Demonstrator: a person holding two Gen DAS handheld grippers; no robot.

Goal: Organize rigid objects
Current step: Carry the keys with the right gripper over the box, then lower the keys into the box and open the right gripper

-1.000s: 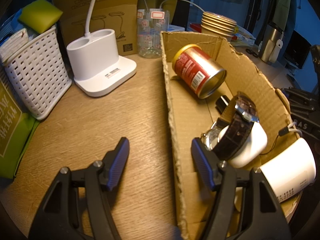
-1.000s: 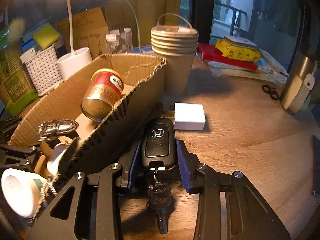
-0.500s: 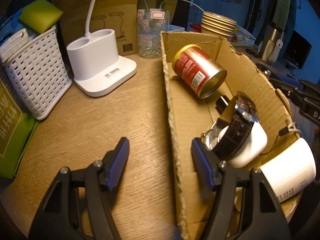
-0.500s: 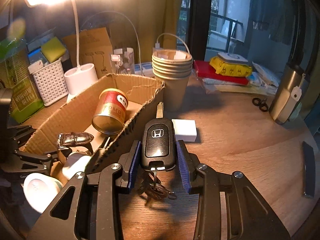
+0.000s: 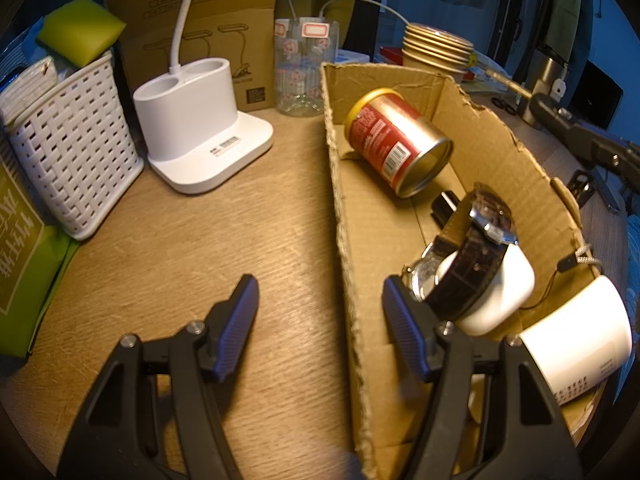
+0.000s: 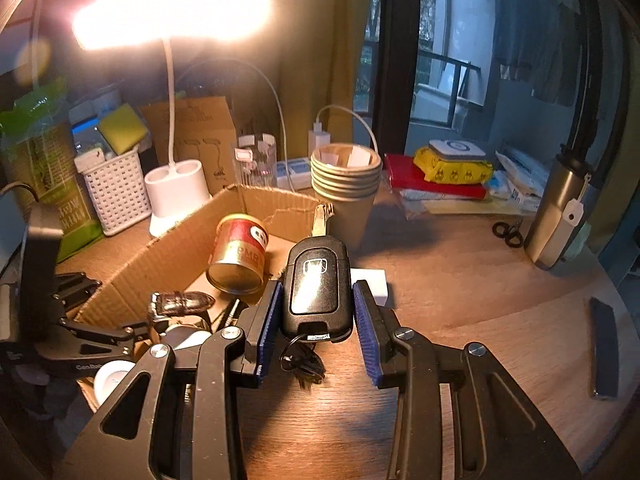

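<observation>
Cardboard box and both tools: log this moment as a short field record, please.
right tool: shut on car key fob, raised above the table
left tool: open, empty, straddling the near wall of the cardboard box
box contents: red tin can on its side, wristwatch around a white holder, white cup
outside box: white charger block, paper cup stack

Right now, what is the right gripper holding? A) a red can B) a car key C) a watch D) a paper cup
B: the right gripper has its blue pads pressed on both sides of the black car key, lifted off the table.
</observation>
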